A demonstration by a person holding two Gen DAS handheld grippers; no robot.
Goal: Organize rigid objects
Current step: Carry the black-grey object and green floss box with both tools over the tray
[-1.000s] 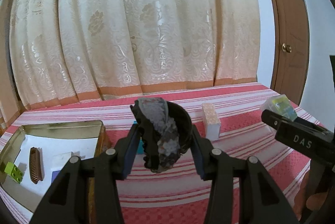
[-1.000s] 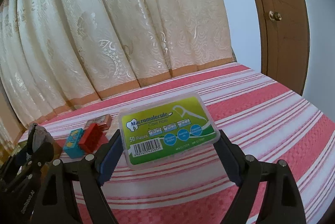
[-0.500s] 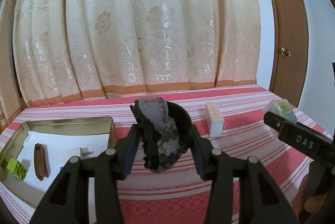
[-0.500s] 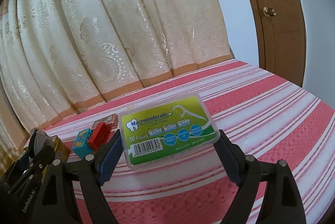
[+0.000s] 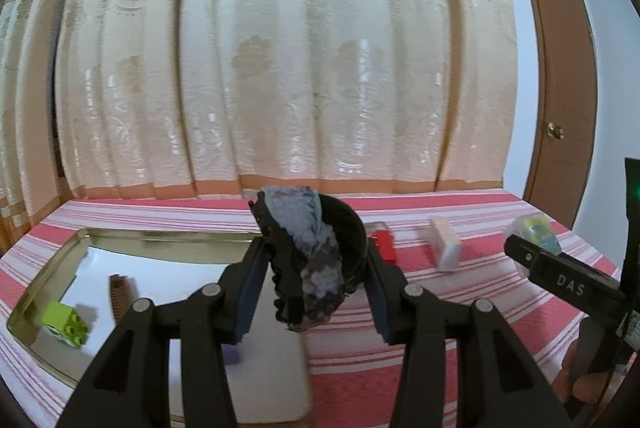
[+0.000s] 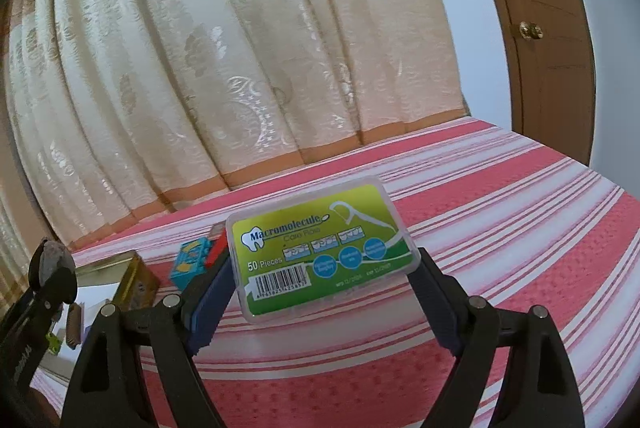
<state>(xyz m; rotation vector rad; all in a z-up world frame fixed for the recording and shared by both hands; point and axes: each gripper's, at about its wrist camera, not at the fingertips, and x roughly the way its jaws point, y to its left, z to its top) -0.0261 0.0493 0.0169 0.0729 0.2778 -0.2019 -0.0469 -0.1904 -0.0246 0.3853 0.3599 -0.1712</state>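
Observation:
My left gripper is shut on a dark hair claw clip with a mottled grey pattern and holds it in the air above the right end of an open gold tin. The tin holds a lime green toy brick and a brown comb. My right gripper is shut on a clear floss pick box with a green label, held above the striped red cloth. The left gripper and its clip show at the left edge of the right wrist view.
On the red and white striped cloth lie a red box, a white block and a blue carton. The tin's corner shows in the right wrist view. A cream curtain hangs behind; a brown door stands at the right.
My left gripper has moved left with the clip, so it now hangs over the tin's right end. My right gripper has drifted left with the floss box, and the tin has come into its view.

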